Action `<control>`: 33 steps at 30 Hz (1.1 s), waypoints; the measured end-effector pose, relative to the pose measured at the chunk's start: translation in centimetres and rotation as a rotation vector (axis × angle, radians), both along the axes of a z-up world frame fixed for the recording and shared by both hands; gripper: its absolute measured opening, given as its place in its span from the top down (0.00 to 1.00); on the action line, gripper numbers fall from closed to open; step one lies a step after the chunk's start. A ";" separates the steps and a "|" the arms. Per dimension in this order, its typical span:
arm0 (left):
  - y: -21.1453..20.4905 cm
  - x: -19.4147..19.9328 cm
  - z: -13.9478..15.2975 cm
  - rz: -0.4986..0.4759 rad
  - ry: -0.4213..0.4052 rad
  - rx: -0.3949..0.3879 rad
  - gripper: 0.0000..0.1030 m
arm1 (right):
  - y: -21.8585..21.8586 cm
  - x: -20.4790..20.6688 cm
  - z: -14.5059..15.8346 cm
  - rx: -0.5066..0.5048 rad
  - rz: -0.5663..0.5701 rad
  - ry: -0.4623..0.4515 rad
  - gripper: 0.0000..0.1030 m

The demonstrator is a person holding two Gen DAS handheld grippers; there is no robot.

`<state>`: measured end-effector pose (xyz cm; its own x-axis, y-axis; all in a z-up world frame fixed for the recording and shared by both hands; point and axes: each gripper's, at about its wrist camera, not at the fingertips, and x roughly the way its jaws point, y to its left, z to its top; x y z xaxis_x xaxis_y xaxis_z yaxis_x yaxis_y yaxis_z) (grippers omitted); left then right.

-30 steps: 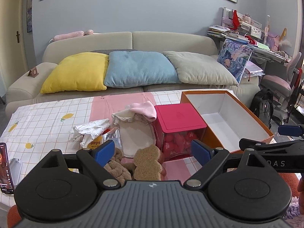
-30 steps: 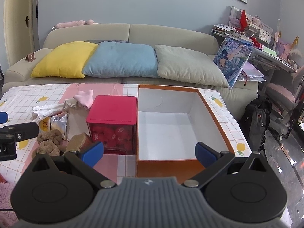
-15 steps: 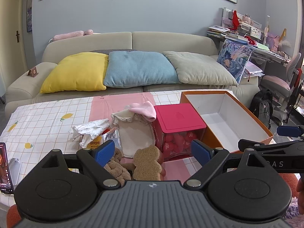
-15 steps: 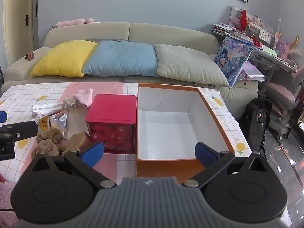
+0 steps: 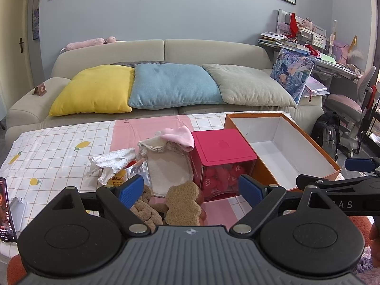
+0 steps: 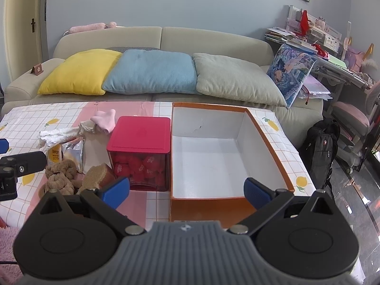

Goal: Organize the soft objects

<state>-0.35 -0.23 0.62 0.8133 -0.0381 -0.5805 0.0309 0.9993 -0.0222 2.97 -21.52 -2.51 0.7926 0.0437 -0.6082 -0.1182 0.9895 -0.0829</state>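
Note:
A pile of soft things lies on the table: a brown plush bear [image 5: 182, 201] [image 6: 97, 177], a brown knotted plush [image 5: 144, 210] [image 6: 60, 175], a cream cloth pouch [image 5: 166, 166] and a pink sock [image 5: 179, 136] [image 6: 104, 120]. An open orange box [image 5: 280, 147] [image 6: 213, 152] with a white inside stands empty at the right. My left gripper [image 5: 190, 190] is open, just above the near side of the plush bear. My right gripper [image 6: 186, 190] is open in front of the box's near wall.
A red-lidded clear cube [image 5: 223, 159] [image 6: 140, 152] of red items stands between pile and box. Crumpled white paper [image 5: 111, 161] and a snack packet [image 5: 118, 178] lie left of the pile. A phone [image 5: 7, 209] stands at the left edge. A sofa with cushions [image 5: 171, 85] is behind.
Both grippers have stayed nearly still; the views shift only slightly. Nothing was taken hold of or moved.

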 end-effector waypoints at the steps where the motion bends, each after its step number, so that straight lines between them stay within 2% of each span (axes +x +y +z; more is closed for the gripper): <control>1: 0.0 0.0 0.0 0.000 0.001 0.000 0.00 | -0.1 0.0 -0.1 0.001 -0.001 0.001 0.03; 19: -0.1 0.0 0.0 0.001 0.001 -0.001 0.00 | 0.0 0.0 -0.1 0.000 0.003 0.005 0.03; 24: -0.1 -0.1 0.0 -0.003 0.012 -0.029 0.01 | 0.2 0.3 -0.2 0.013 0.046 0.017 0.03; 26: 0.1 -0.3 -0.1 -0.009 0.021 -0.057 0.13 | 0.5 0.5 -0.2 0.018 0.080 0.022 0.04; 27: 0.3 -0.2 -0.2 -0.008 0.029 -0.068 0.16 | 0.6 0.6 -0.2 0.018 0.096 0.022 0.09; 30: 1.3 0.0 -0.9 -0.012 0.064 -0.093 0.32 | 1.8 1.1 -0.5 0.016 0.169 0.044 0.26; 31: 1.5 0.0 -1.2 -0.014 0.078 -0.100 0.40 | 2.1 1.3 -0.7 0.012 0.184 0.054 0.28; 33: 2.6 0.2 -1.8 -0.014 0.109 -0.117 0.46 | 2.8 1.8 -1.2 0.013 0.229 0.077 0.38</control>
